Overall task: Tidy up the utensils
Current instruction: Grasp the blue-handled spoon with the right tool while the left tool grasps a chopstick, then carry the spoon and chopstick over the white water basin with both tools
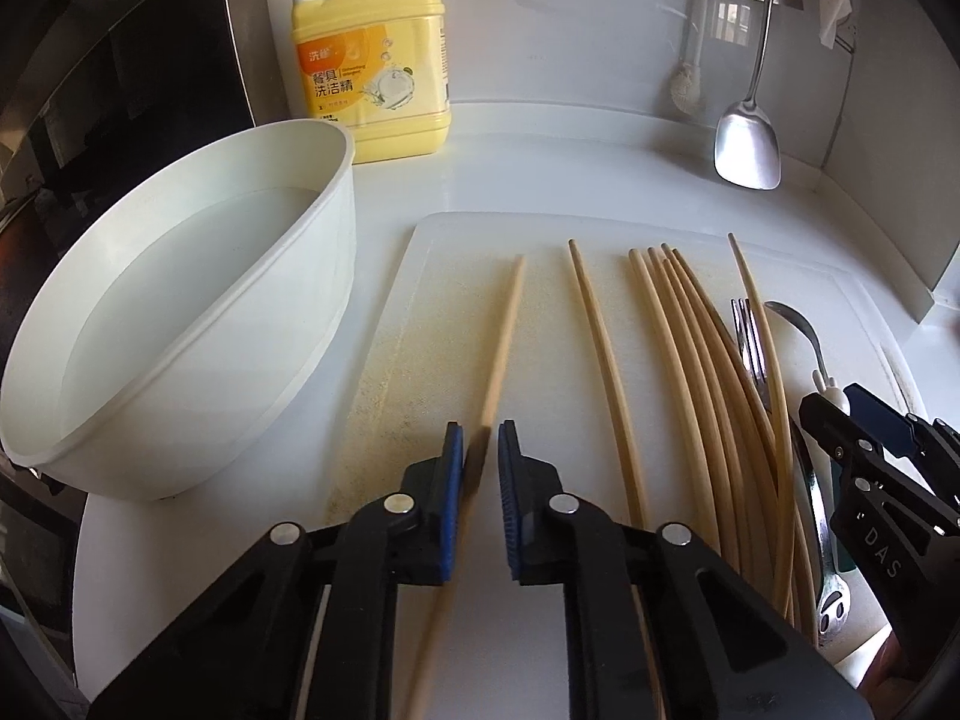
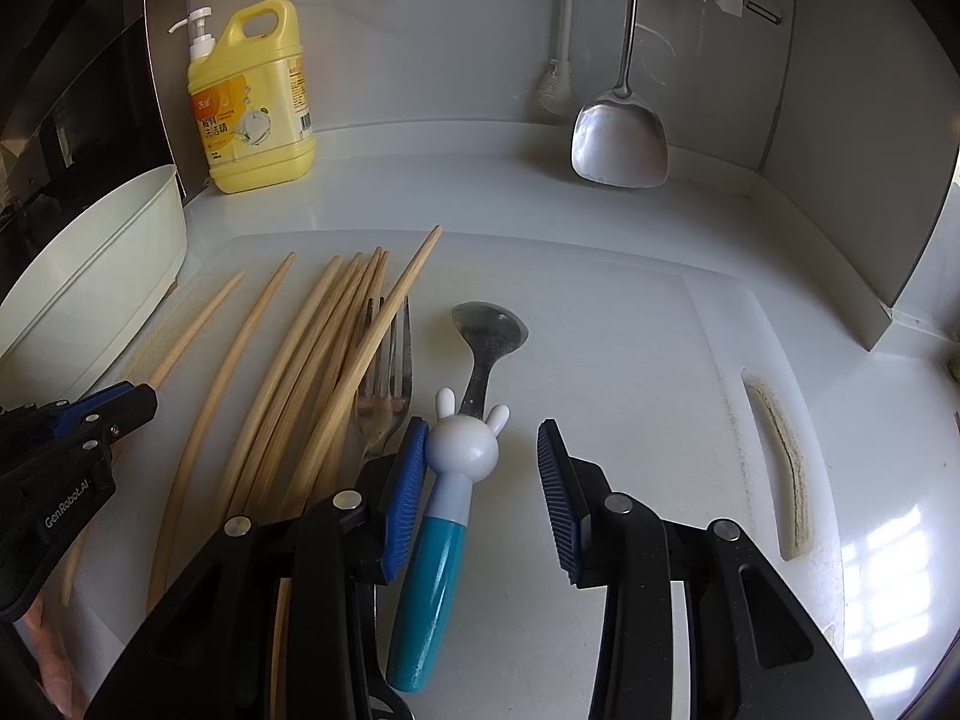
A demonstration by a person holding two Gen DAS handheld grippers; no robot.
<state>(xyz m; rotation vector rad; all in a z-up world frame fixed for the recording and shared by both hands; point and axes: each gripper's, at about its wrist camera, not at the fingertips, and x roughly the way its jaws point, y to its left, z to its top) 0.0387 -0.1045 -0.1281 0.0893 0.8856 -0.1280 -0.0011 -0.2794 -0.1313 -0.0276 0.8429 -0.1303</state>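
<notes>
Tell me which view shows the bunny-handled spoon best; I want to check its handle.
The right wrist view: the bunny-handled spoon lies whole on the cutting board, bowl to teal handle, between the right claw pads. The left wrist view catches only slivers behind that claw.

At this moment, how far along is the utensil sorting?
Early. Nothing looks sorted yet. In hand: the left gripper is shut on one chopstick; the right gripper straddles the rabbit-handled spoon without clamping it. Left: the chopstick bundle lying over the fork on the cutting board.
</notes>
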